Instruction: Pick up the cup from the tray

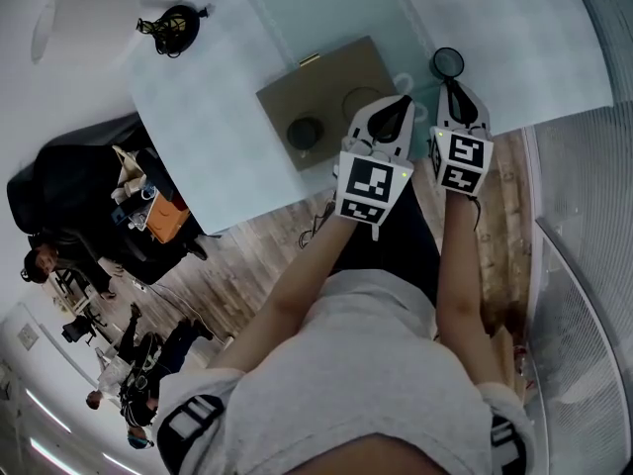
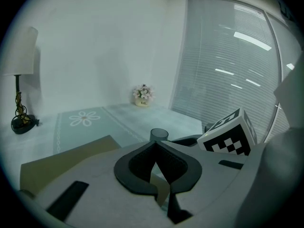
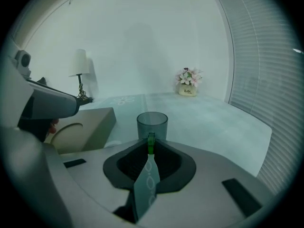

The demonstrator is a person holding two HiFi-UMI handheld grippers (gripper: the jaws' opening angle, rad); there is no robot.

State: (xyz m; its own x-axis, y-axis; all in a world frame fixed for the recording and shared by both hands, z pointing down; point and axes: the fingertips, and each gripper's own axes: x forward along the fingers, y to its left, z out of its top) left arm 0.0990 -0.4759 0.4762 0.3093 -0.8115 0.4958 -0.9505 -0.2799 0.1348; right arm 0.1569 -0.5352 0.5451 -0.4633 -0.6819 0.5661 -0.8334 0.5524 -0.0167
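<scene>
The right gripper [image 1: 452,85] [image 3: 151,141] has its jaws almost together. They pinch a small green bit right at the near wall of the cup [image 1: 447,62] [image 3: 152,122], so the cup is grasped by that side. I cannot tell if the green bit is part of the cup. The cup is out of the tray [image 1: 316,82] [image 3: 90,120]. It is upright, over the blue cloth of the desk [image 1: 227,117], just to the right of the tray. Its bottom is hidden, so I cannot tell if it rests on the desk.

The left gripper [image 1: 399,102] [image 2: 155,144] has its jaws clenched tight, with nothing in them. It hangs over the right side of the tray, next to the right gripper.

In the tray there is a round hollow [image 1: 361,102] with nothing in it, and another dark cup [image 1: 304,132] stands at the near left of it.

A pot of flowers [image 3: 188,87] sits at the far side of the desk, and a lamp [image 2: 19,51] stands far left.
</scene>
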